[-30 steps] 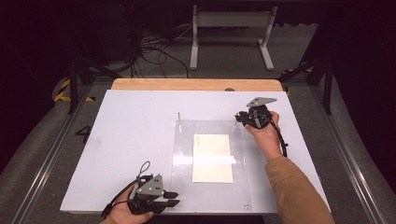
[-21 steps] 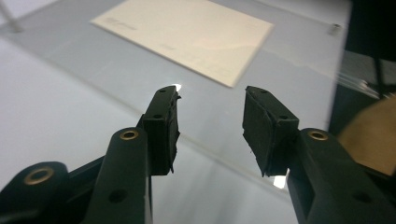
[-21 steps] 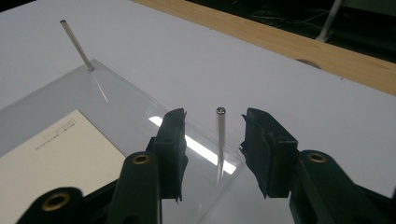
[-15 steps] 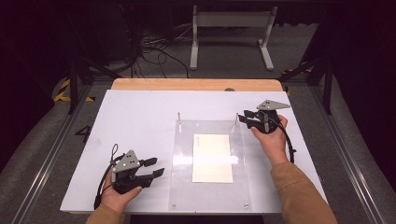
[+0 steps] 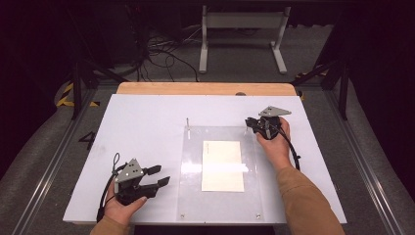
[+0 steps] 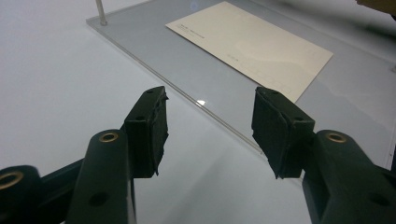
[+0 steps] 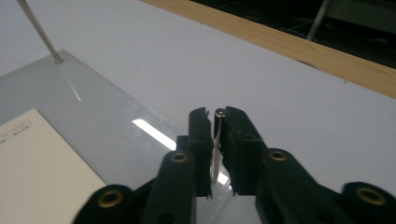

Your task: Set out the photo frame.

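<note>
Thin silver metal pin (image 7: 216,140) standing upright, long axis vertical, at frame centre; pinched by just-closed right gripper (image 7: 214,114). Left gripper (image 6: 208,128), lower frame: just spread, empty.

The bench (image 5: 147,122) has a flat white top, with a strip of light wood (image 5: 205,88) along its far edge. A big clear plastic sheet (image 5: 191,196) lies flat on the white top, toward the right of the middle. A pale cream card (image 5: 222,165) lies flat on the middle of that sheet. Thin metal pins (image 5: 187,122) stand up at the sheet's far corners.
</note>
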The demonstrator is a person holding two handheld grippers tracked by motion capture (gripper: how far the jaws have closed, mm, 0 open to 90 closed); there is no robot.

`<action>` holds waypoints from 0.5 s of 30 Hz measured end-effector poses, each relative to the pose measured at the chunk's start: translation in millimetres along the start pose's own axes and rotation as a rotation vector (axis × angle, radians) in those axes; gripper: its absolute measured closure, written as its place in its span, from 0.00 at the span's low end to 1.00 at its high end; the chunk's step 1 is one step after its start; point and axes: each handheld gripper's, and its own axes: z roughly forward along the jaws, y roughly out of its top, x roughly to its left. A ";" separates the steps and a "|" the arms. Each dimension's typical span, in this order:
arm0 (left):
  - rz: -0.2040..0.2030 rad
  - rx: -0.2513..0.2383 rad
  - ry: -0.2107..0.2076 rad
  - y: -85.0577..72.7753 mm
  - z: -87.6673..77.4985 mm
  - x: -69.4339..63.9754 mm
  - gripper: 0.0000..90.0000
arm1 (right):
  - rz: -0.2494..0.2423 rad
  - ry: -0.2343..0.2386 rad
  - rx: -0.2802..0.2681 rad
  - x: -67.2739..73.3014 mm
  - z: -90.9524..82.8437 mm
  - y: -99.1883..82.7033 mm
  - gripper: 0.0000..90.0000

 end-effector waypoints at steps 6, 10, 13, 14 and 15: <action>0.009 0.003 -0.016 -0.5 0.7 -3.4 0.51 | 0.026 -0.027 0.006 2.9 1.5 0.3 0.95; 0.025 0.006 -0.029 0.4 2.7 -4.6 0.50 | 0.054 -0.032 0.005 2.7 2.5 -0.1 0.95; 0.039 0.003 -0.033 1.3 4.5 -6.3 0.50 | 0.086 -0.032 -0.004 1.0 4.4 -1.7 0.95; 0.038 0.003 -0.033 1.3 4.5 -6.7 0.50 | 0.101 -0.028 -0.009 -0.4 4.9 -2.6 0.95; 0.037 0.003 -0.036 1.2 4.4 -6.6 0.50 | 0.114 -0.024 -0.019 -1.7 6.0 -4.6 0.95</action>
